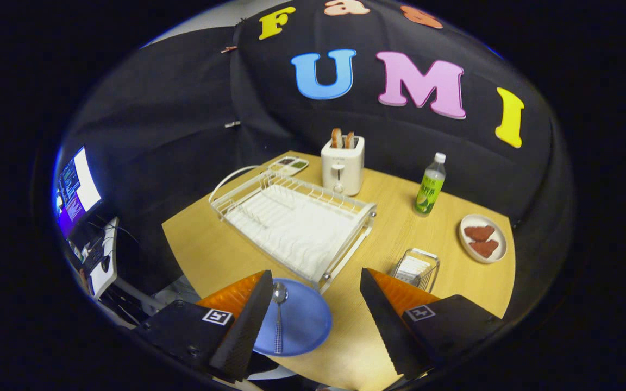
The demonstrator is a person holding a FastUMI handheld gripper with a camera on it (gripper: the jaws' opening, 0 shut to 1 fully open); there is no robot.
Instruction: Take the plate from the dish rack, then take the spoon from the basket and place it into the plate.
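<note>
Jaws of the gripper (313,320) are hanging spread wide and gripping nothing above the worktop (378,217). Between them, nearer the left finger, the spoon (279,317) is lying lengthwise on the blue plate (305,320).

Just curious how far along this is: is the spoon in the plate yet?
Yes. The spoon lies flat on the blue plate, between the open gripper's fingers.

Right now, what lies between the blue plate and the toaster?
In the gripper view, the white dish rack sits between the blue plate holding the spoon and the toaster. The gripper is open, gripping nothing.
</note>
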